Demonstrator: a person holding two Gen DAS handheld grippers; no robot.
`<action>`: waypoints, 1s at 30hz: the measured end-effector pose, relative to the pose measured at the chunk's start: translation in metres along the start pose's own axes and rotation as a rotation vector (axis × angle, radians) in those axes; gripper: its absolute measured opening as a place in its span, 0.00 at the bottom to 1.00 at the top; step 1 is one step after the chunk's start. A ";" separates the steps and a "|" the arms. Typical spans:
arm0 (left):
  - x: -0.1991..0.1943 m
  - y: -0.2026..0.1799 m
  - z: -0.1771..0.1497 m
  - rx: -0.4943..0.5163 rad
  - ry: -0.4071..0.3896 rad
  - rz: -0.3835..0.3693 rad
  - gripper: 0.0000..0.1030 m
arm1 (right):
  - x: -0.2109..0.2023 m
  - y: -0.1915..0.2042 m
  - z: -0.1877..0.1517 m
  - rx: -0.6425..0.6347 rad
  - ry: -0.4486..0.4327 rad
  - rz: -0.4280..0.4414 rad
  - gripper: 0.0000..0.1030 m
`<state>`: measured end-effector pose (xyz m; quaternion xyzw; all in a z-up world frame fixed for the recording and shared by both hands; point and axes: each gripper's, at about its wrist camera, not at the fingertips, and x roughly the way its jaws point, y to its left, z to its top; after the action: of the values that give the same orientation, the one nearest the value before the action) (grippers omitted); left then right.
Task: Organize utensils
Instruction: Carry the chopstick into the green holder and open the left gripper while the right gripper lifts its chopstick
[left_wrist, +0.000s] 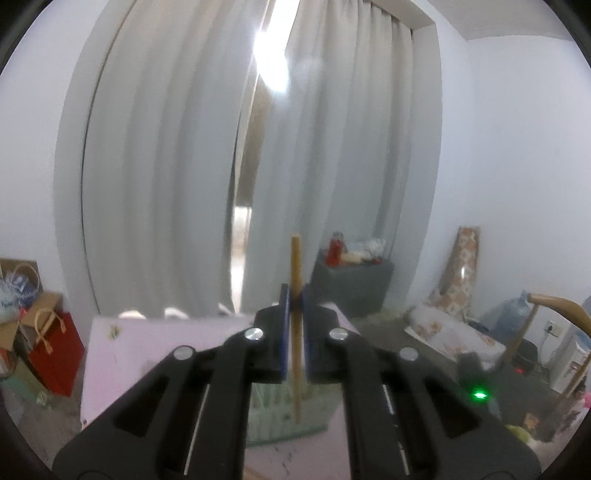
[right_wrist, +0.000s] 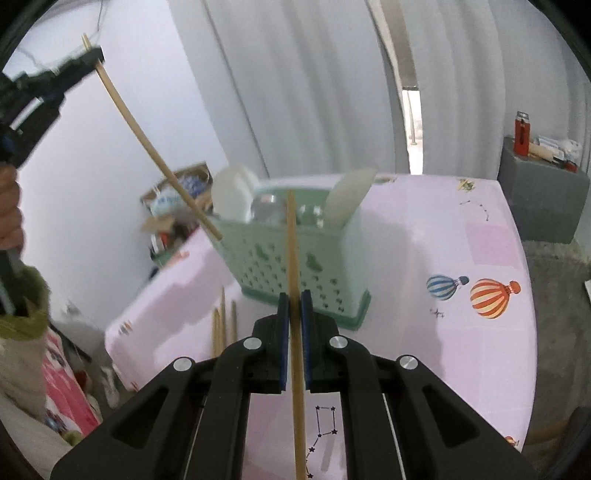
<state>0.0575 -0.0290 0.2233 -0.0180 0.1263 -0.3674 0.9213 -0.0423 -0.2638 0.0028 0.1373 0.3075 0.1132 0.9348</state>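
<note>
Two chopsticks are pinched, one by each tongs: left tongs (left_wrist: 294, 295) and right tongs (right_wrist: 294, 299), above the green caddy (right_wrist: 295, 258). A chopstick (right_wrist: 293, 258) could be jammed against the caddy's rim if lowered tilted.

Five chopsticks: one in each gripper, three (right_wrist: 223, 325) lying left of the right gripper (possibly more hidden). One green holder (right_wrist: 295, 266) ahead.
</note>
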 end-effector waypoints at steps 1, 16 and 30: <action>0.003 -0.001 0.002 0.002 -0.013 0.012 0.04 | -0.007 -0.004 0.003 0.021 -0.020 0.010 0.06; 0.110 0.010 -0.038 -0.015 0.036 0.190 0.04 | -0.042 -0.028 0.022 0.124 -0.135 0.082 0.06; 0.093 0.052 -0.083 -0.189 0.171 0.128 0.35 | -0.033 -0.017 0.054 0.090 -0.164 0.101 0.06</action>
<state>0.1376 -0.0496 0.1161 -0.0650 0.2392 -0.2944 0.9230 -0.0335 -0.2999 0.0570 0.2032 0.2275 0.1345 0.9428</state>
